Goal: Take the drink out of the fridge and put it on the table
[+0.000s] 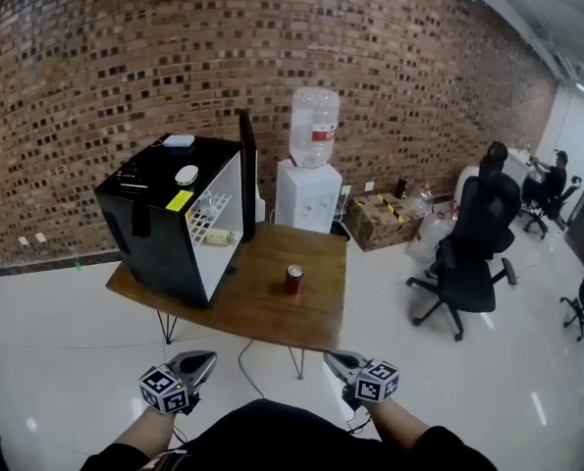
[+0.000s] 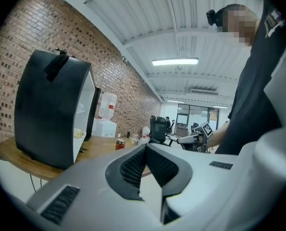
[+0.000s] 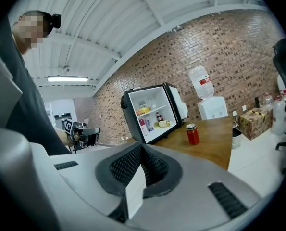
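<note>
Claws low, side by side, short of table (image 1: 262, 307) — left claw (image 1: 205, 360) and right claw (image 1: 333, 358) closed, empty.

Straight ahead of my grippers, the table (image 1: 262, 312) is brown wood with a soft satin sheen. On it, beyond my right gripper (image 3: 142, 146), the can (image 3: 192, 134) gleams red and looks like metal. Ahead of my left gripper (image 2: 145, 146), the fridge (image 1: 149, 229) has a glossy black casing and a smooth white lining. The shells of both grippers are smooth matt grey plastic, and the pads (image 3: 126, 165) are black and finely ribbed. Beneath them the floor (image 1: 56, 361) is glossy white and mirrors the light. Far ahead, the wall (image 1: 125, 57) is rough brick and the water bottle (image 1: 314, 126) is clear plastic.
</note>
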The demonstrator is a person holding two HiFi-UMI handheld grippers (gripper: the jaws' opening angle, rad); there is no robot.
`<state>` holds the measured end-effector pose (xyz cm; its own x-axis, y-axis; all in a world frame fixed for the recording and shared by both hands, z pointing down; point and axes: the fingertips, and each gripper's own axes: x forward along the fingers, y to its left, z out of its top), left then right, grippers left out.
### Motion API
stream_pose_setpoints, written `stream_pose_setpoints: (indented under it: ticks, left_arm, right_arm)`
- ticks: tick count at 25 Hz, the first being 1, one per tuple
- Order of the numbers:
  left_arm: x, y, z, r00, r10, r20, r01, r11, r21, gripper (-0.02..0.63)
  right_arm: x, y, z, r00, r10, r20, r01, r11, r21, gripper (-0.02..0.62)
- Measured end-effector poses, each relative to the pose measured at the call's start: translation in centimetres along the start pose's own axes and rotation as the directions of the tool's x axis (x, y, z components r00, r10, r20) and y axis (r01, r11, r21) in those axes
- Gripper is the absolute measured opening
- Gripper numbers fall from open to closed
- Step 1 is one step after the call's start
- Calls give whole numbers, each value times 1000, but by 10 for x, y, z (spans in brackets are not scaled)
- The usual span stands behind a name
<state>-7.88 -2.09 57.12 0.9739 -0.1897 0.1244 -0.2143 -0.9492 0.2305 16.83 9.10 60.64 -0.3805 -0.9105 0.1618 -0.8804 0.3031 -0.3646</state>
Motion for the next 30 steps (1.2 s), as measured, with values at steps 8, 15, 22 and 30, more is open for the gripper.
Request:
stream_pose_setpoints:
  ticks: [8, 15, 22, 30]
  left_arm:
    - [-9, -1, -7, 1000, -15, 28, 16, 999, -32, -6]
    - [-9, 1, -1, 999, 7, 33, -6, 1000, -21, -6]
    - [-1, 0, -1, 999, 3, 33, -3, 1000, -17, -6]
    - [-1, 5, 0, 999, 10, 33, -9, 1000, -16, -6]
  right_arm:
    - [17, 18, 0, 999, 5, -48, -7, 1000, -31, -8]
    - [17, 19, -1, 996, 39, -80, -43, 998, -56, -8]
    - [17, 10, 1, 995, 51, -85, -57, 996, -63, -8]
    - [15, 3, 0, 995, 49, -89, -55, 996, -64, -8]
